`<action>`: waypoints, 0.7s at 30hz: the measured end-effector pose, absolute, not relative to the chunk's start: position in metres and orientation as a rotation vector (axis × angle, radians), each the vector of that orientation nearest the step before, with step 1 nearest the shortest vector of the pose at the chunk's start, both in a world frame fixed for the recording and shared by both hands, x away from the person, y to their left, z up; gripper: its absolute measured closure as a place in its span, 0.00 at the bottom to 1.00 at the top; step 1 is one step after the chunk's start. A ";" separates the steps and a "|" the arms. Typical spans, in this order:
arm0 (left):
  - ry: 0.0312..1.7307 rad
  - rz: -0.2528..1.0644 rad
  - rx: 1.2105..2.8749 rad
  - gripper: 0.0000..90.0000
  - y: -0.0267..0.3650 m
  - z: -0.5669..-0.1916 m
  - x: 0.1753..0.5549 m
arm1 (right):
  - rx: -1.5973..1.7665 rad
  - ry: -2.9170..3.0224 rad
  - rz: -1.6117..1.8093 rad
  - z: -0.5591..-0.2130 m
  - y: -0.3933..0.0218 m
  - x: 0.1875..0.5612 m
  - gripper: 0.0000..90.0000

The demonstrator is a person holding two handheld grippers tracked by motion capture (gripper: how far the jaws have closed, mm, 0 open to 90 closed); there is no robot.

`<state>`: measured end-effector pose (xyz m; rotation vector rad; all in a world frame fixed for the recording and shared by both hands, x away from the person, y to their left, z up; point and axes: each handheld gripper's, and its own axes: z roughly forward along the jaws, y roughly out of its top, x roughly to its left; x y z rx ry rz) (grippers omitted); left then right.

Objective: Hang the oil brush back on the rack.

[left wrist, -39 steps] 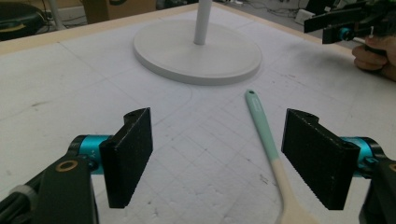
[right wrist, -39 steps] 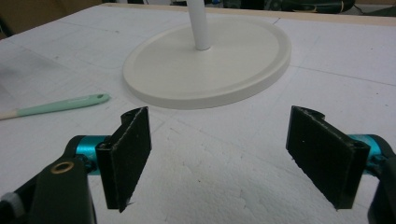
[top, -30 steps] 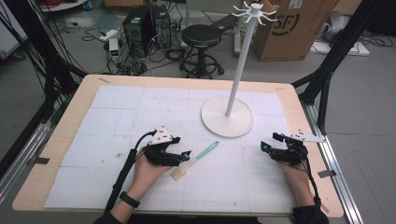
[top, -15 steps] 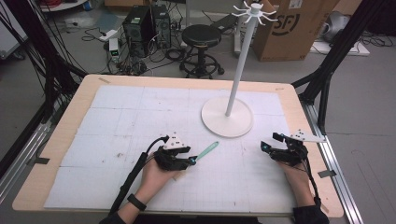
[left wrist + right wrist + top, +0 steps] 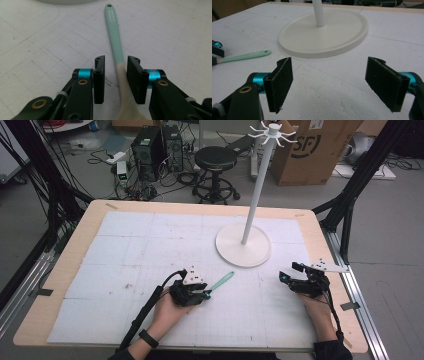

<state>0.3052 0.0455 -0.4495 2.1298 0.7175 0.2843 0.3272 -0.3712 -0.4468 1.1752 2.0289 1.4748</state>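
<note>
Jaws of the left gripper [image 5: 113, 75] have just been closing around the spatula [image 5: 115, 41], which lies flat on the surface [image 5: 125, 250]; one pad seems to touch its pale neck, the other stands off. Pinched off-centre, it could swivel or slip (the handle looks slick). Right gripper [image 5: 329, 82] jaws are spread, idle near the white stand [image 5: 243, 251]. Beyond: stool [image 5: 215, 160], cardboard box [image 5: 320, 155], computers [image 5: 155, 147].

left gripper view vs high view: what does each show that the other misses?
Left gripper view: the left hand-held gripper, its jaws having just been closing, straddles the spatula, gap at one jaw; hole in handle tip. High view: right hand-held gripper, stand's hooked top, stool. Both: spatula, stand base, table.
</note>
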 end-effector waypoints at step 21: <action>0.752 0.273 2.125 0.90 0.044 -0.449 0.307 | 1.173 2.028 1.478 -0.447 -0.372 0.327 0.24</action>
